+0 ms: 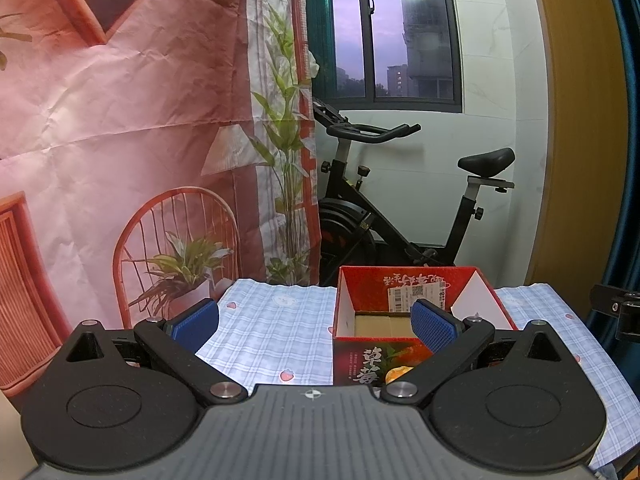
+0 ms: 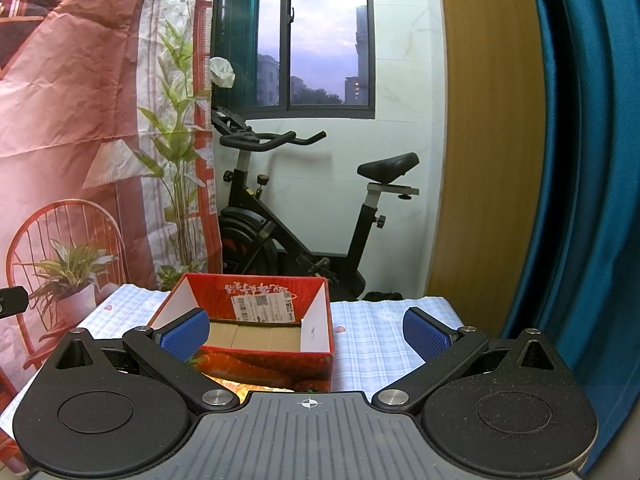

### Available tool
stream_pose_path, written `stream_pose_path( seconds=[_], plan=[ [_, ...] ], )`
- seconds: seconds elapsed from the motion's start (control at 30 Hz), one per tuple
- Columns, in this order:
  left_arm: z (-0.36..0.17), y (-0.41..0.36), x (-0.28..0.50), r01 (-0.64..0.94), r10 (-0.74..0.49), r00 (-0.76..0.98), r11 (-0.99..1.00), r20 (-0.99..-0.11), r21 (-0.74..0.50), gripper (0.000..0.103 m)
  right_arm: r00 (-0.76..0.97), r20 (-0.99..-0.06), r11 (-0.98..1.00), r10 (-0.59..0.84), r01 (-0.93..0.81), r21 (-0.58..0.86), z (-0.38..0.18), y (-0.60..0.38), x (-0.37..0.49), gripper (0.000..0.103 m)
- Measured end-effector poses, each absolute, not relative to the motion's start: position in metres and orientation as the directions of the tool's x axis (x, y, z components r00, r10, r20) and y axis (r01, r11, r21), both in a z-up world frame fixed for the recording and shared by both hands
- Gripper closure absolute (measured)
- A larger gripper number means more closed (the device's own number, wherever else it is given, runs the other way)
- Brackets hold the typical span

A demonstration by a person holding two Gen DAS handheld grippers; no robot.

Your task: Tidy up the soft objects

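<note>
Left gripper [image 1: 316, 324]: fingers wide apart, holding nothing, raised over the near edge of the table [image 1: 272, 328].
Right gripper [image 2: 306, 330]: fingers also spread wide and empty, beside the left one.
Box [image 2: 256, 332]: red carton, open top, on the checked cloth toward the far middle; its cardboard floor looks bare.
Soft objects: none in either view; where they lie cannot be told.
Step in hand: probably locating the first soft item, box ready as the bin.
Doing it well: keep both grippers spread, tip the cameras down to find the items, then pinch the bulk, not a loose edge, and release low inside the box.
</note>
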State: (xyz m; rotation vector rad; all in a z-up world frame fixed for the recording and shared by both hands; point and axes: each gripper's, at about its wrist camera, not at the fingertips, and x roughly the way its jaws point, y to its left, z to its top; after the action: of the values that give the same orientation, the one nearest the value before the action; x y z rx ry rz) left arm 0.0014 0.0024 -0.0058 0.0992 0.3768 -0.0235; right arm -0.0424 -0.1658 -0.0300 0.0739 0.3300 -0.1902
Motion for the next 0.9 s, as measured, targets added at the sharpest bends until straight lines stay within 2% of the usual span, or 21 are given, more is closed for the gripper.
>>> stream_pose_path(
  seconds=[0.9],
  plan=[
    [-0.0074,0.002,0.0005,0.042,-0.006,0.93,0.995,-0.369,0.091,0.0,0.928,-0.33,0.979,-0.173,0.197,0.043,-0.0306,-0.1663,-0.0422,0.0]
  ],
)
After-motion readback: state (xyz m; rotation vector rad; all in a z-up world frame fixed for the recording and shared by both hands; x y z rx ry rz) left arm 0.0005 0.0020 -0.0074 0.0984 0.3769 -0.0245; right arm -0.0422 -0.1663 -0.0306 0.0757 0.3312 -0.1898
